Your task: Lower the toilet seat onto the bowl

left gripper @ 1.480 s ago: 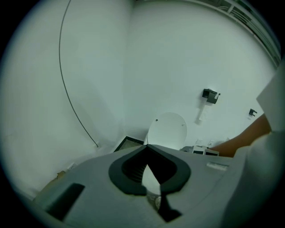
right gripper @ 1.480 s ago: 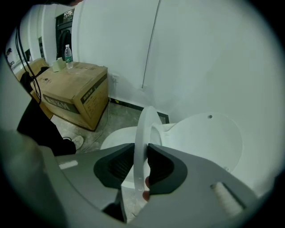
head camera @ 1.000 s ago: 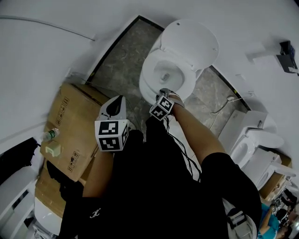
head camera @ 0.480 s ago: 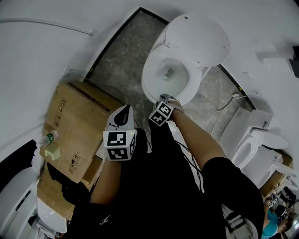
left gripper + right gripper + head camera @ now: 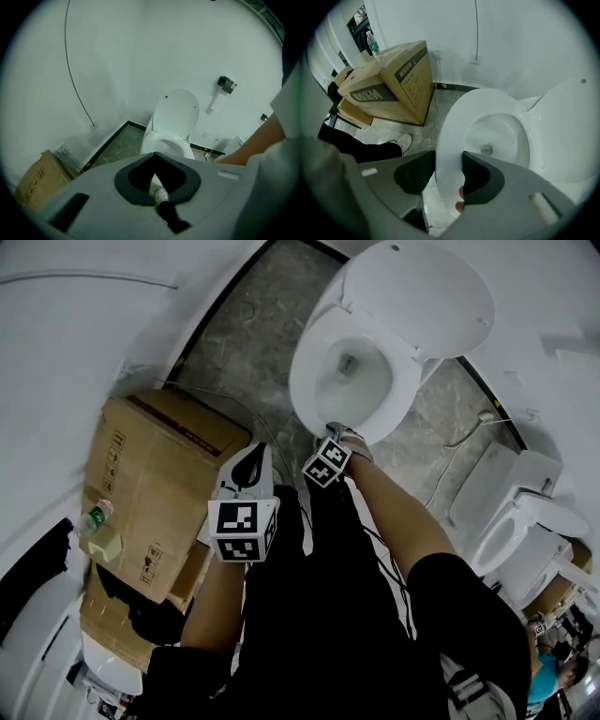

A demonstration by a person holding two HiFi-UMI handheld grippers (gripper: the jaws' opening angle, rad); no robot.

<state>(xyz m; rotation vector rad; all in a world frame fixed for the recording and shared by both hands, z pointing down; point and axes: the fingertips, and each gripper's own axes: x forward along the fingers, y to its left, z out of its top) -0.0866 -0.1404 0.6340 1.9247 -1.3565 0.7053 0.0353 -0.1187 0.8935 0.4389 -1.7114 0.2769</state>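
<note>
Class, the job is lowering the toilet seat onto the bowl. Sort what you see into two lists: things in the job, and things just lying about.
In the job: toilet seat, down on the bowl; right gripper, jaws just been opening, the seat's front rim in their gap.

Lying about: cardboard box; water bottle on it; second toilet at the right.
</note>
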